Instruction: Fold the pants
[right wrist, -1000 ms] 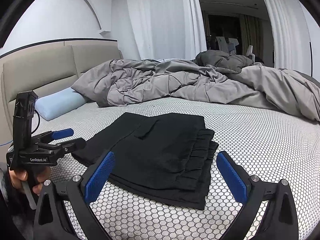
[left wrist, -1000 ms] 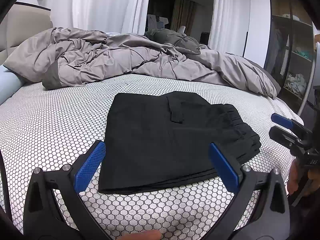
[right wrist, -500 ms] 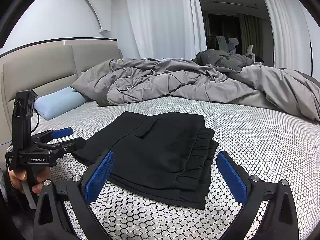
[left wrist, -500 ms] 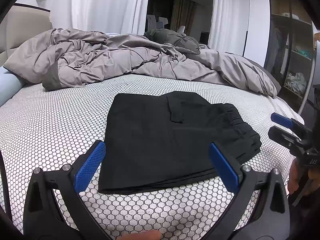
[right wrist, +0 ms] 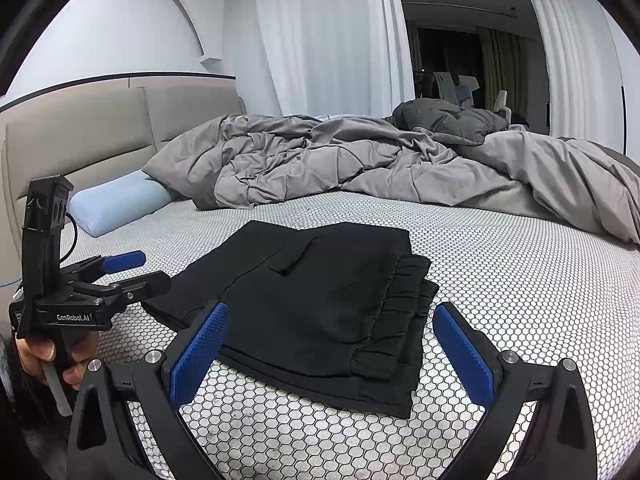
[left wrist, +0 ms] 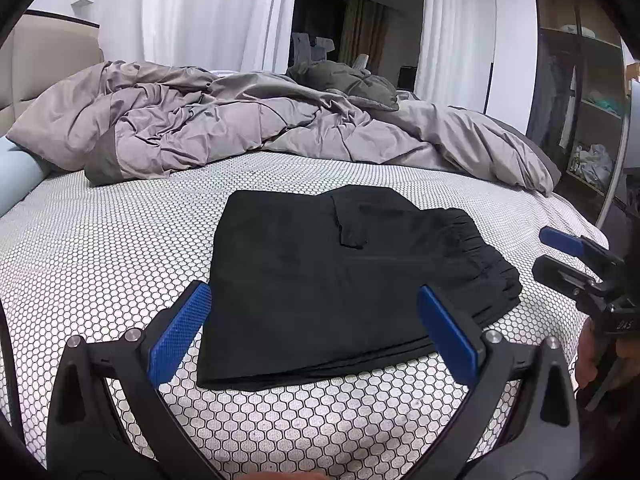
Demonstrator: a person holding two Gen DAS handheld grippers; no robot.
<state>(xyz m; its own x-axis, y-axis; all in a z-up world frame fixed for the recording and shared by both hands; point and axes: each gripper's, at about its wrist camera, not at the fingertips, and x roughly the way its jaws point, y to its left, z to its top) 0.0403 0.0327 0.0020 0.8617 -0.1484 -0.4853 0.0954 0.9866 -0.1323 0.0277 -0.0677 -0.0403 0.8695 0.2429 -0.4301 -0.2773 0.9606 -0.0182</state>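
The black pants [left wrist: 352,280] lie folded in a flat stack on the bed [left wrist: 100,248], centre of the frame. The left gripper [left wrist: 312,320] and right gripper [right wrist: 332,336] hover at the lower edge, both spread wide, holding nothing. A grey duvet [right wrist: 360,160] fills the background.

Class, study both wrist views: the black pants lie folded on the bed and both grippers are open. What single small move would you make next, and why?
Probably draw both grippers back and stop. The black pants already lie in a compact, stacked rectangle on the mattress, edges fairly even. The left gripper and right gripper are open, hold nothing and sit clear of the cloth, so no further fold seems needed.
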